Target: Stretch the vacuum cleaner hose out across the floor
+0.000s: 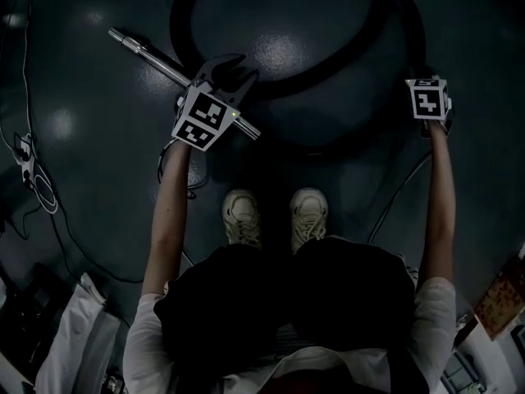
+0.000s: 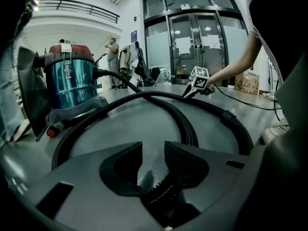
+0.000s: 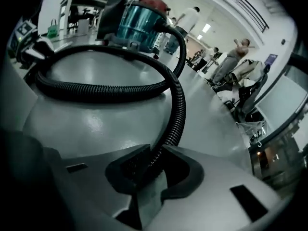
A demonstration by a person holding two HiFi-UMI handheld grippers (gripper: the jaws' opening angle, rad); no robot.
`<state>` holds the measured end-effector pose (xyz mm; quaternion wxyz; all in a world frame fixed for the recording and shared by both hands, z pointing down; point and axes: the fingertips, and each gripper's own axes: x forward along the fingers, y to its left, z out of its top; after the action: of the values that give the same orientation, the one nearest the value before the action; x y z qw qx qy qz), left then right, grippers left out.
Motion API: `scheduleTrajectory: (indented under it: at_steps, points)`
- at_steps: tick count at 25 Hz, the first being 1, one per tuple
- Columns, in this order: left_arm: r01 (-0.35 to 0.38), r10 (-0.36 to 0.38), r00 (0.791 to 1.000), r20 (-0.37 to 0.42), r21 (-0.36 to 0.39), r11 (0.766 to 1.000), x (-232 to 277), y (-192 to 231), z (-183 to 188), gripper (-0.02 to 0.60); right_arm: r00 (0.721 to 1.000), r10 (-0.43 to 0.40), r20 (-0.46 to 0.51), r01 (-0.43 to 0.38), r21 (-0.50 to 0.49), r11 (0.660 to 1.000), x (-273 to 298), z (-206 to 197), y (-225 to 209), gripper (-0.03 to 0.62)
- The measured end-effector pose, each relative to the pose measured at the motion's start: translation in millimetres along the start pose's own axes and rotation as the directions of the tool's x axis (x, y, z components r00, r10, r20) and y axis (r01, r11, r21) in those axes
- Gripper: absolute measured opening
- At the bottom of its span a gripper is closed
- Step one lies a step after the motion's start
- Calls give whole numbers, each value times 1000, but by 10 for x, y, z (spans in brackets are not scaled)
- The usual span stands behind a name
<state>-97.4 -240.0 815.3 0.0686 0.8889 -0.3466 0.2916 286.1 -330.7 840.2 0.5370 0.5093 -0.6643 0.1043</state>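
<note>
Vacuum hose (image 1: 182, 15) lies in a wide loop on the floor (image 1: 90, 212), stretching barely begun; right gripper (image 3: 154, 154) jaws pinch the hose, left gripper (image 2: 153, 150) jaws half-open, empty, above the metal wand (image 1: 143, 52)

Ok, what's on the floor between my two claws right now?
The looped black hose: in the head view its curve crosses the floor between the left claw and the right claw.
</note>
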Motion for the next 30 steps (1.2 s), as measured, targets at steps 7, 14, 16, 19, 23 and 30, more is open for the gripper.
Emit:
scheduleTrajectory:
  at_steps: [7, 14, 16, 19, 23, 30]
  points:
    - [-8, 8, 1000, -3, 19, 1000, -17, -1, 53, 150, 979, 88, 182, -140, 294, 945, -576, 313, 75, 86]
    - [-14, 15, 1000, -25, 58, 998, 7, -35, -10, 150, 964, 169, 206, -266, 747, 609, -1265, -694, 958, 87]
    - [-9, 10, 1000, -17, 52, 999, 5, -25, 6, 150, 967, 177, 182, -249, 812, 527, -1280, -928, 1059, 87]
    - [-5, 4, 999, 32, 4, 1000, -40, 57, 147, 150, 965, 175, 195, -252, 876, 412, -1269, -893, 1012, 89]
    - [88, -82, 992, 100, -54, 995, -40, -184, 340, 150, 964, 209, 165, -232, 904, 359, -1439, -998, 1072, 89]
    - [268, -264, 956, 127, -10, 963, 214, -712, 600, 150, 943, 294, 154, -244, 923, 297, -1446, -1116, 1568, 118]
